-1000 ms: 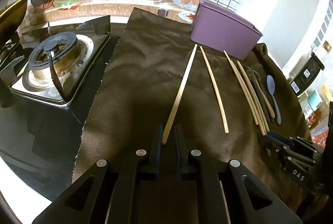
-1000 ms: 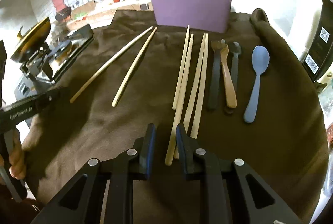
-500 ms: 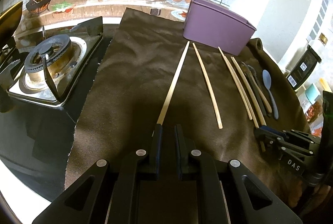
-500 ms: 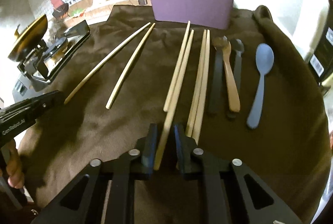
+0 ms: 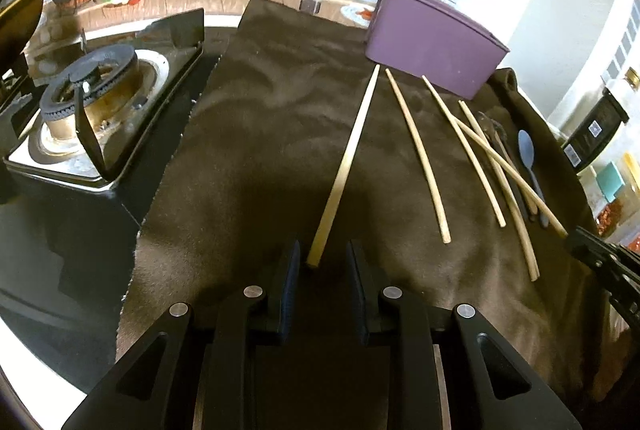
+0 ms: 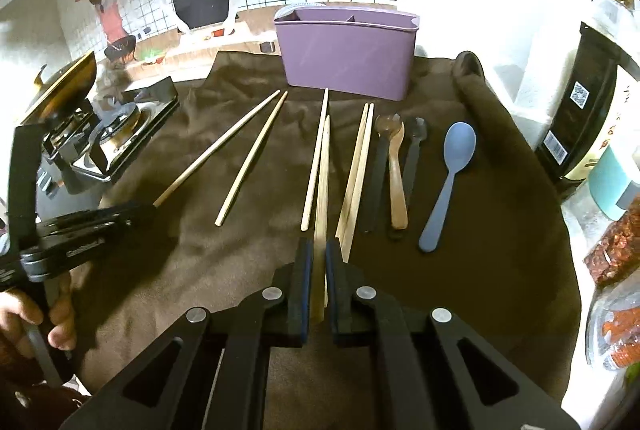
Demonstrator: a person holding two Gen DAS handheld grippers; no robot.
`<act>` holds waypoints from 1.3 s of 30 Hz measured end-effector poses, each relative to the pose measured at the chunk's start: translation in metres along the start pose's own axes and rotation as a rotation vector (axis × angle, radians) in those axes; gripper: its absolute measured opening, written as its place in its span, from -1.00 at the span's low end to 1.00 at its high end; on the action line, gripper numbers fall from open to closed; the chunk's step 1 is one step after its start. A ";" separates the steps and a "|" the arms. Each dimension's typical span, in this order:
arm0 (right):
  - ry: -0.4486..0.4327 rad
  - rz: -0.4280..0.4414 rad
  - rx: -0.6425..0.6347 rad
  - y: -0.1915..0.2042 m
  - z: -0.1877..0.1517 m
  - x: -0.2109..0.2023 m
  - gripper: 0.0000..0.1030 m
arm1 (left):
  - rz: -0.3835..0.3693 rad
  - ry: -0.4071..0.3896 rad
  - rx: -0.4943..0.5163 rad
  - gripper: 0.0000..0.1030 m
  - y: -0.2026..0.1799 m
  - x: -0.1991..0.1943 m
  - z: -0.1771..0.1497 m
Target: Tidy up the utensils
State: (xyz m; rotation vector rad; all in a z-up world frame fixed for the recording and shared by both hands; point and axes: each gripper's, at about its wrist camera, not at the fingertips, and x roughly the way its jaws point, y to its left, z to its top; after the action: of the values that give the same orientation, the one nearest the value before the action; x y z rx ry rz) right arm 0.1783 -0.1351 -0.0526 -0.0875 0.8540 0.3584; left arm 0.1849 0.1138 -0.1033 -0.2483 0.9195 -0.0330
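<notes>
Since a second ago the right gripper (image 6: 316, 262) has closed on a chopstick (image 6: 322, 182) and tipped its far end up off the brown cloth (image 6: 480, 270); in the left view that stick now crosses the others at an angle. Left gripper (image 5: 322, 264) fingers have spread wider, and the leftmost chopstick (image 5: 348, 166) lies flat with its near end just between the tips, not pinched.

Right fingers: clamped together on the near end of the held chopstick. Left fingers: apart, holding nothing.

Layout on the cloth, left to right in the right view: two single chopsticks, one more beside the held stick, a touching pair (image 6: 358, 170), then a dark spoon, a wooden spoon (image 6: 397, 182), a second dark utensil, a blue spoon (image 6: 450, 182). Purple holder (image 6: 348, 50) stands at the far edge, a divider visible inside.

Key relation: the held stick's long axis runs near-to-far, pointing almost straight at the holder, which lies directly ahead of the right fingers. Right hand is the nearer one to it. Judgement: next comes a lift and tip into a compartment.

Writing: left gripper body carries pale lettering, too small to read. Dark package (image 6: 572, 110) at far right shows a QR code and barcode; no legible brand.
</notes>
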 end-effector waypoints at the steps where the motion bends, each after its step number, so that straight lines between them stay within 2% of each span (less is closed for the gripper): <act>1: 0.002 0.000 0.002 0.000 -0.001 0.000 -0.89 | 0.006 0.001 0.004 -0.53 -0.001 0.000 0.000; 4: 0.005 -0.003 0.011 0.000 -0.004 -0.001 -0.89 | 0.045 0.000 0.033 -0.55 -0.008 0.002 0.000; 5: 0.007 -0.004 0.013 -0.001 -0.004 -0.001 -0.89 | 0.069 -0.004 0.047 -0.63 -0.012 0.003 -0.001; 6: 0.008 -0.008 0.015 -0.001 -0.005 -0.001 -0.89 | 0.083 -0.009 0.054 -0.79 -0.013 0.003 -0.001; 8: 0.006 -0.014 0.014 -0.001 -0.006 -0.003 -0.89 | 0.079 -0.022 0.050 -0.82 -0.012 0.001 0.001; 12: -0.028 -0.027 -0.006 -0.001 -0.002 -0.014 -0.89 | 0.098 -0.130 0.089 -0.85 -0.018 -0.028 0.010; 18: -0.107 -0.044 -0.048 0.000 0.021 -0.044 -0.89 | 0.057 -0.245 0.122 -0.86 -0.029 -0.068 0.040; 24: -0.194 -0.059 -0.103 0.004 0.064 -0.068 -0.89 | 0.007 -0.323 0.166 -0.87 -0.038 -0.094 0.079; 28: -0.209 -0.051 -0.117 0.004 0.099 -0.069 -0.89 | -0.066 -0.307 0.171 -0.87 -0.042 -0.102 0.117; 31: -0.216 -0.050 -0.116 0.001 0.128 -0.070 -0.89 | -0.092 -0.324 0.195 -0.87 -0.049 -0.110 0.146; 35: -0.251 -0.065 -0.130 -0.001 0.170 -0.081 -0.90 | -0.149 -0.354 0.224 -0.87 -0.064 -0.130 0.196; 39: -0.317 -0.076 -0.137 -0.007 0.222 -0.112 -0.90 | -0.209 -0.368 0.245 -0.87 -0.084 -0.154 0.246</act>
State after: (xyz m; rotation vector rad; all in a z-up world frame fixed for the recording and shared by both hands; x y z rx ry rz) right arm 0.2731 -0.1239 0.1767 -0.1846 0.5113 0.3476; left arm 0.2924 0.1017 0.1789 -0.1156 0.5139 -0.2826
